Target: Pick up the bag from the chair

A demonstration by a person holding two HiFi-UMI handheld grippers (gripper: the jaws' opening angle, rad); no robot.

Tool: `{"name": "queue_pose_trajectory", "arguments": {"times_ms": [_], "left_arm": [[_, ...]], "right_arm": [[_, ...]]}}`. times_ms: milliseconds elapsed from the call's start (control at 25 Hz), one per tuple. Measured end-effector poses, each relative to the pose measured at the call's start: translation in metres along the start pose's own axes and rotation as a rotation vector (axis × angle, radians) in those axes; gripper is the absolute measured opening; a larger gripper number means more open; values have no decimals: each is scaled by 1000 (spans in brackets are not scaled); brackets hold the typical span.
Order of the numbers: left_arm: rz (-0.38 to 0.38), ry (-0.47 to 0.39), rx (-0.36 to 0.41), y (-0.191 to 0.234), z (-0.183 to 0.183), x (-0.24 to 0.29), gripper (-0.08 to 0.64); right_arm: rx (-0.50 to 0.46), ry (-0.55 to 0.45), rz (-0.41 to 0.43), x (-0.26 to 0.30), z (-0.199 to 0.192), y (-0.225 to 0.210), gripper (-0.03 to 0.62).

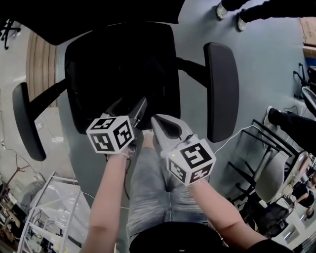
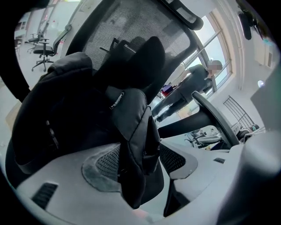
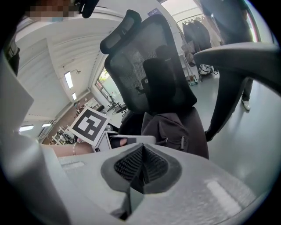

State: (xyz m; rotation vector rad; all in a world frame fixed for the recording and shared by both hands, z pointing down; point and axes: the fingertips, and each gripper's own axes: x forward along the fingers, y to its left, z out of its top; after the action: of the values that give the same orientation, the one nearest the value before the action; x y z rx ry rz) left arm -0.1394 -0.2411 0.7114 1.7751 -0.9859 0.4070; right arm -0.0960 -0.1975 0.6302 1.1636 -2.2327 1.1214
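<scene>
A black bag (image 2: 79,110) lies slumped on the seat of a black mesh office chair (image 1: 123,64); in the head view it barely stands out from the dark seat. My left gripper (image 2: 140,165) is open, and a hanging fold or strap of the bag (image 2: 138,140) sits between its jaws without being squeezed. In the head view that gripper (image 1: 129,109) reaches over the seat's front. My right gripper (image 3: 142,169) is shut with nothing between its pads. It hovers just right of the left one (image 1: 157,121), and the bag (image 3: 175,132) lies ahead of it below the backrest (image 3: 149,74).
The chair's armrests (image 1: 222,91) (image 1: 27,123) flank the seat on both sides. Someone's shoes (image 1: 229,10) stand on the grey floor behind the chair. Another chair (image 1: 281,168) and a white cable (image 1: 242,133) are at the right, and a wire rack (image 1: 49,212) at the lower left.
</scene>
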Motion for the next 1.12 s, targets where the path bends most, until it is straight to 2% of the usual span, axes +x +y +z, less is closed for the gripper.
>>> {"name": "queue_pose_trajectory", "arguments": {"times_ms": [320,440,600,880,1120], "left_arm": [[-37,27,-31,6,-3,21,266],[-47,52,-38,7,-8,27,143],[-73,44,-41,4,-8,26,95],[-107,-3,-69,-13,-7,7,67],[-90,-17,-71,-16,-9,-21,64]], "right_arm": [[25,15,-16,0,-12,-7,-2],[33,16,-10,-3,-12,-8,-2],[29,15,-13,-6,-10,-9,-2],[24,4,4,-14,-4,0,-2],[16,-31,5,-29,9,6,-2]]}}
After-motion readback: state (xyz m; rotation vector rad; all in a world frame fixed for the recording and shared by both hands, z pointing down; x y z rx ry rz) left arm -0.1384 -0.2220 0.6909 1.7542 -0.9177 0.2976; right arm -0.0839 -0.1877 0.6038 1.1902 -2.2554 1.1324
